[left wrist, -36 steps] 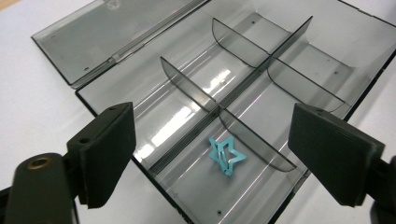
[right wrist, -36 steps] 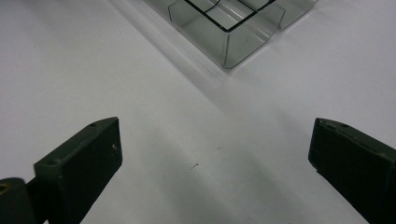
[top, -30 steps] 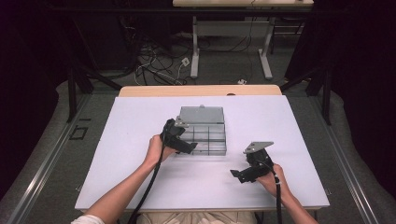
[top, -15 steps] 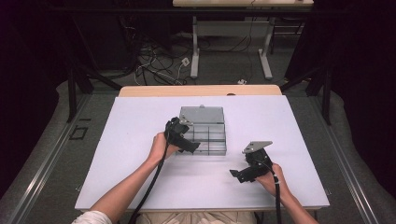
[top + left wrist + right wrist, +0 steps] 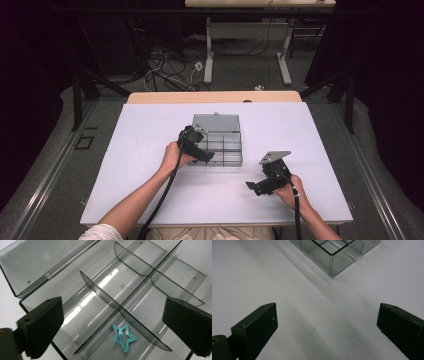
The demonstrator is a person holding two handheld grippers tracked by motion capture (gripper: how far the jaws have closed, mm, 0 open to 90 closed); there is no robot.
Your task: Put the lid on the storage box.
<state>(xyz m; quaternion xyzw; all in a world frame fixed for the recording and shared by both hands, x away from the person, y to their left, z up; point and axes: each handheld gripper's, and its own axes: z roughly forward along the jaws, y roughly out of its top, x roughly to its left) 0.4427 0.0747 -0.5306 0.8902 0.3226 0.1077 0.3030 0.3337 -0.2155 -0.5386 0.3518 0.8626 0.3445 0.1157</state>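
A clear smoky plastic organiser box (image 5: 231,150) with cross dividers lies mid-table, its lid (image 5: 215,122) folded open behind it. A small teal star-shaped hair clip (image 5: 123,336) lies flat in one compartment of the box (image 5: 100,291), against a divider. My left gripper (image 5: 205,156) hovers over the box's near-left corner. In the left gripper view it (image 5: 112,307) is open; its jaws have just been closing slightly, with nothing between them, and the clip lies below them. My right gripper (image 5: 255,187) rests open over bare table to the right of the box, whose corner (image 5: 337,255) shows ahead of its jaws (image 5: 327,312).
The white tabletop (image 5: 150,150) has free room on both sides of the box and in front of it. A wooden strip (image 5: 215,97) runs along the far edge. Beyond it are table legs and loose cables on a dark floor.
My left gripper has edged slightly to the right over the box. The right hand and the box have not moved.
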